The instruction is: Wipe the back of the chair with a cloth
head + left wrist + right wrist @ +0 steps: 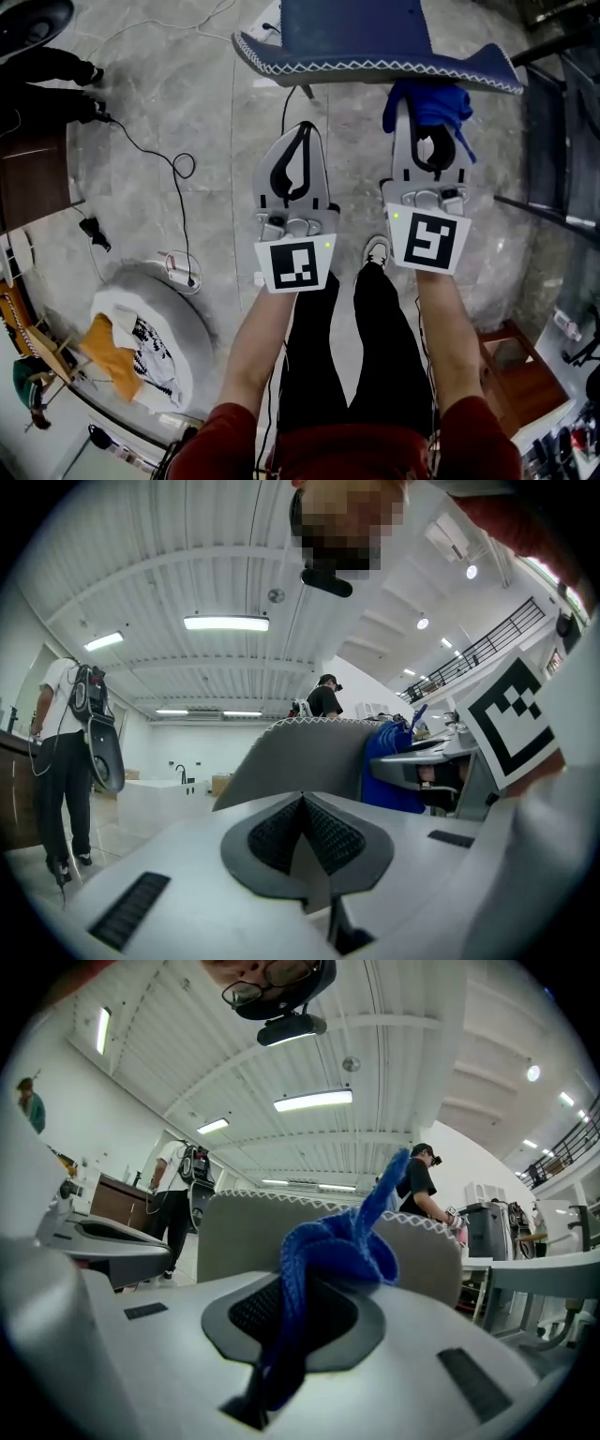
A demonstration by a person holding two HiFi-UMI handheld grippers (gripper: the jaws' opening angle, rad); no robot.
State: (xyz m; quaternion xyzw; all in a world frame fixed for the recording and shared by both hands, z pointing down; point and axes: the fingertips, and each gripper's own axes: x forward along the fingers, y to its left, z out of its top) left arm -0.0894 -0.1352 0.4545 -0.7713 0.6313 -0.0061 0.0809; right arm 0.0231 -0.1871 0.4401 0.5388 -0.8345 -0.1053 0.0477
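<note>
The chair back (375,42) lies across the top of the head view, dark blue with white zigzag stitching along its edge. My right gripper (433,131) is shut on a bunched blue cloth (429,101) that sits just below that edge. In the right gripper view the cloth (330,1246) rises from between the jaws, with the chair back (239,1232) close behind it. My left gripper (304,129) hangs beside it, a little short of the chair, jaws shut with nothing between them. The left gripper view shows the chair back (300,752) and the cloth (389,771).
A black cable (155,155) runs over the grey floor to a power strip (178,267). A round white basket (192,323) with clothes stands at lower left. Dark metal frames (553,122) stand at right. A standing person (66,771) and another person (325,697) show in the room behind.
</note>
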